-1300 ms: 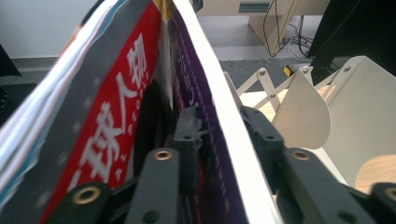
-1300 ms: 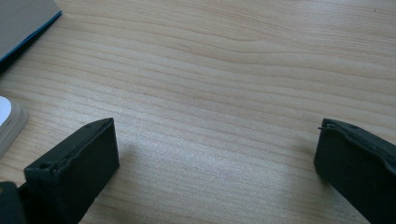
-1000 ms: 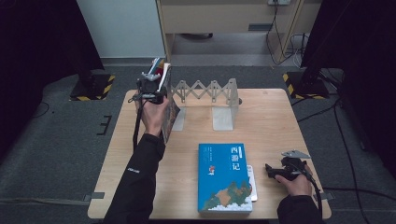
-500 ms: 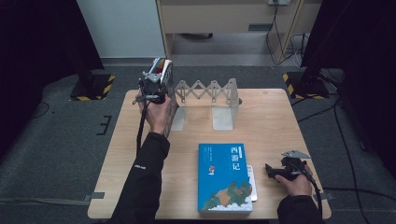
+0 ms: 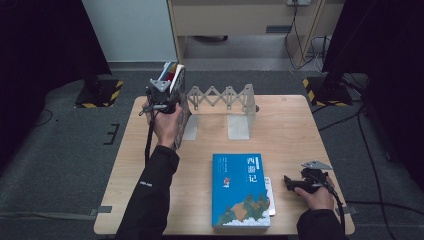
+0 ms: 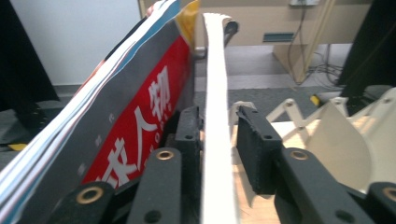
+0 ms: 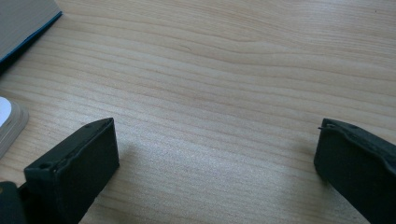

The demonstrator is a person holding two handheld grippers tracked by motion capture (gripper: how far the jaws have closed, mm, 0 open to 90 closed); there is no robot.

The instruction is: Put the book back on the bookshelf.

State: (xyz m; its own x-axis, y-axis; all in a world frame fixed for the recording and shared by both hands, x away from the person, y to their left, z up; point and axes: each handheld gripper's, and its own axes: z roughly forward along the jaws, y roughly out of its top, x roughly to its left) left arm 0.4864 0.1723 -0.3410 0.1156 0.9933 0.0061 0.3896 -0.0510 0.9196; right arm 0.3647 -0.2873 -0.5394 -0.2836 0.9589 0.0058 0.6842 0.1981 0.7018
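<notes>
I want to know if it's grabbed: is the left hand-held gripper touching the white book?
Touching on one side. The left gripper view shows the white book against one jaw of the left hand-held gripper; a gap remains beside the other.

Left gripper (image 5: 161,95): black body, grey three-cornered plate on top, black cable trailing along a black sleeve (image 5: 152,200) with small white print at the upper arm. Its jaws: black, brass-ringed screw holes, rough rectangular pads. Right gripper (image 5: 300,181): same black build, grey plate at 12 o'clock, black cable, dark cuff.
</notes>
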